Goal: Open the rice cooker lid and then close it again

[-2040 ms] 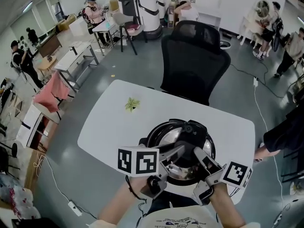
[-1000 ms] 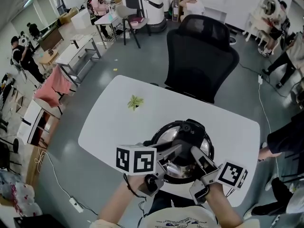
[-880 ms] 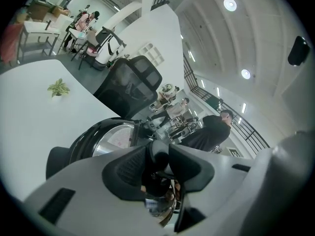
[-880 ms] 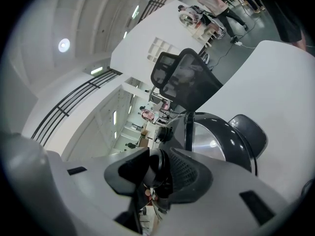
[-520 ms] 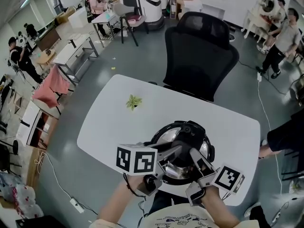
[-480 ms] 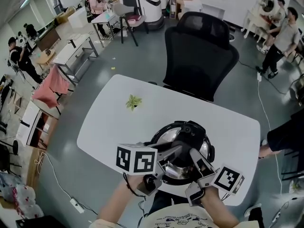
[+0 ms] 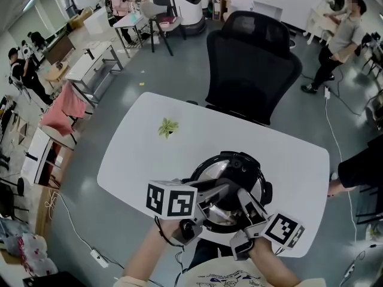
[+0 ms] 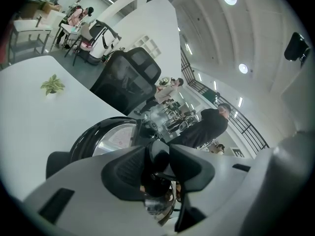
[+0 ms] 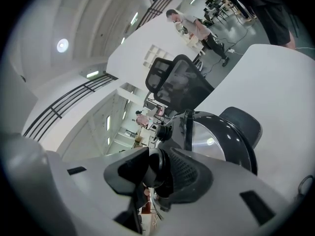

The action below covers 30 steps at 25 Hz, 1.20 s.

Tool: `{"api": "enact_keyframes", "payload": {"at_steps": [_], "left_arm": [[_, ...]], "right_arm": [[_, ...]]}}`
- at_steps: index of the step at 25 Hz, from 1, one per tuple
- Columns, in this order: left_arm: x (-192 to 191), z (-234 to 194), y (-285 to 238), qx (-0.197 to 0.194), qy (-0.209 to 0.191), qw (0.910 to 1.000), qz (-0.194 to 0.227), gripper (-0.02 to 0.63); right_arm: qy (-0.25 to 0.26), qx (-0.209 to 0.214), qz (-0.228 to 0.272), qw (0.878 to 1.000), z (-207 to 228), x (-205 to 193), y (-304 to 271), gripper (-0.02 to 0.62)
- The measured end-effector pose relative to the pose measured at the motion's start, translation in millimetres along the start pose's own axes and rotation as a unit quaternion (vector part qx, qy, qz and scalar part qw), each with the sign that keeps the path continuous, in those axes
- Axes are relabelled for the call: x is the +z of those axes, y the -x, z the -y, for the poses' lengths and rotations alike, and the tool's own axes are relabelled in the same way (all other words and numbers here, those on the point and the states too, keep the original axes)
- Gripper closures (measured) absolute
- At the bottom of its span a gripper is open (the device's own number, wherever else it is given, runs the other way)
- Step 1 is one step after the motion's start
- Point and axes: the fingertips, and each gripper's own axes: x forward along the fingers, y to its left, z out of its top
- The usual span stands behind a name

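Rice cooker (image 7: 230, 171): black, with silver lid (image 9: 216, 139), on white table (image 7: 143, 160). Left gripper (image 7: 222, 191) and right gripper (image 7: 243, 196) at the cooker's near edge, converging from either side, both tipped slightly downward, forearms reaching in from the cooker's near side. Jaws of each clamped on a dark rounded handle (image 8: 157, 157) at the cooker's near edge. Head view only: marker cubes, small plant (image 7: 167, 127) beyond and left of the cooker, office chair (image 7: 251, 64) behind the cooker. Gripper views only: pads pressed against the handle, the lid's silver face beyond the jaws.
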Motion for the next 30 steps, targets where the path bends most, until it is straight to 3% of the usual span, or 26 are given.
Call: {"api": "enact_keyframes", "payload": {"at_steps": [6,17,30], "left_arm": [[3.4,1.0,-1.1,-0.003,0.024,0.9995,0.021,0.443],[4.8,0.4,-2.7,0.009,0.02,0.9992,0.033,0.44],[1.2,4.8,5.8,0.032,0.059,0.9942,0.084,0.453]], "right_arm": [[-0.009,0.011,0.008,1.0,-2.2,2.7,-1.8,0.451],[-0.002,0.014,0.006,1.0,-0.8,4.1,-2.4,0.451],[0.006,0.038,-0.071,0.997,-1.3,3.7,0.2,0.459]]}}
